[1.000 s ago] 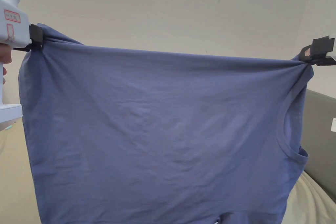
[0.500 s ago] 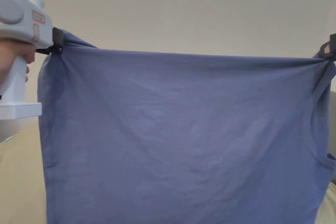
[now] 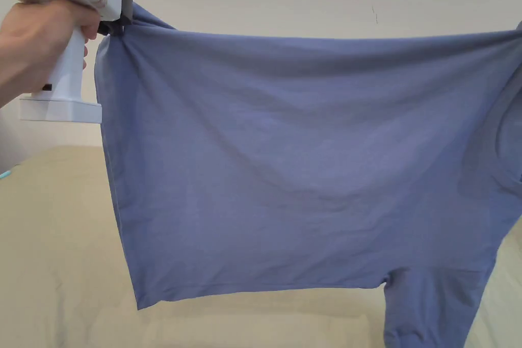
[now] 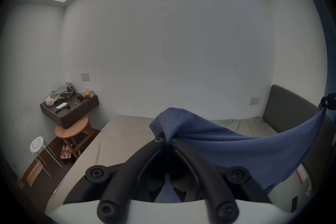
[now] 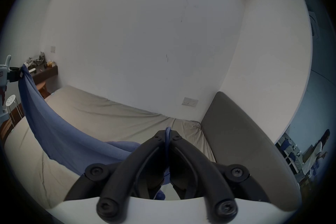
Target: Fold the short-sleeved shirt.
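Both grippers, left gripper (image 4: pixel 168 140) at nine o'clock and right gripper (image 5: pixel 168 134) at three, are pinching the blue cotton short-sleeved shirt (image 3: pixel 306 160) taut, letting it hang flat above the beige bed (image 3: pixel 51 242).

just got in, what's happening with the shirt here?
A person is holding a blue shirt spread out in the air above a beige bed, one gripper at each top corner. The left gripper is shut on one corner and the right gripper on the other, so the cloth hangs stretched between them. One sleeve dangles at the lower right. No fold has been made yet.
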`<control>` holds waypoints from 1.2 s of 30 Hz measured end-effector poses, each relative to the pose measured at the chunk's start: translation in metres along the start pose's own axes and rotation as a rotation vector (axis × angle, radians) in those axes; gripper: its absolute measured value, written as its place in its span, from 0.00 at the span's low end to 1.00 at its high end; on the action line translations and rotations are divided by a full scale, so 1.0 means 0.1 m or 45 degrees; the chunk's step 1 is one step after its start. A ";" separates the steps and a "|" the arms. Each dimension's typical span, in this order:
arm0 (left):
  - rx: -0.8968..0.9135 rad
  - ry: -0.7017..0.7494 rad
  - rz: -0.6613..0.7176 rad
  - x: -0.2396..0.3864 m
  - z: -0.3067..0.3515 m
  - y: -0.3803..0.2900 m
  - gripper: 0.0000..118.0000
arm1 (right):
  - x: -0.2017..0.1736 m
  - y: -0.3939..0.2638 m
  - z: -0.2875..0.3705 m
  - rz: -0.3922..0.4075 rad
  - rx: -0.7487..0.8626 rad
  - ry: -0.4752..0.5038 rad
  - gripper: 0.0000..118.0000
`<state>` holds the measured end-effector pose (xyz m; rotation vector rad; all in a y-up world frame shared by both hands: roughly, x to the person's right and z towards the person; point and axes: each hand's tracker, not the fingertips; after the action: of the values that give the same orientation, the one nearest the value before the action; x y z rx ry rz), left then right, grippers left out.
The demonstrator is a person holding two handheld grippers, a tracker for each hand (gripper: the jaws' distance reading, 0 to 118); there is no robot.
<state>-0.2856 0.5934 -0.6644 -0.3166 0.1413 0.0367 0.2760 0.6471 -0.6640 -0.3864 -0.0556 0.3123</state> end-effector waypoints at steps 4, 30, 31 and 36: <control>-0.053 -0.005 0.032 0.02 -0.32 -0.46 0.00 | -0.14 -0.33 -0.47 -0.038 -0.065 0.024 0.04; -0.690 -0.191 0.152 -0.23 0.43 -5.22 0.00 | -1.36 -5.47 -0.26 -0.329 -0.668 0.261 0.03; -0.730 -0.225 0.199 -0.28 0.47 -5.19 0.00 | -1.33 -5.47 -0.19 -0.259 -0.648 0.236 0.03; -0.721 -0.203 0.196 -0.62 0.72 -5.03 0.00 | -1.05 -5.51 0.18 -0.095 -0.661 0.232 0.03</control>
<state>-0.3081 0.1372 -0.4329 -0.8655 -0.0070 0.2563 0.3328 0.1369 -0.4382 -0.9243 0.0295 0.1840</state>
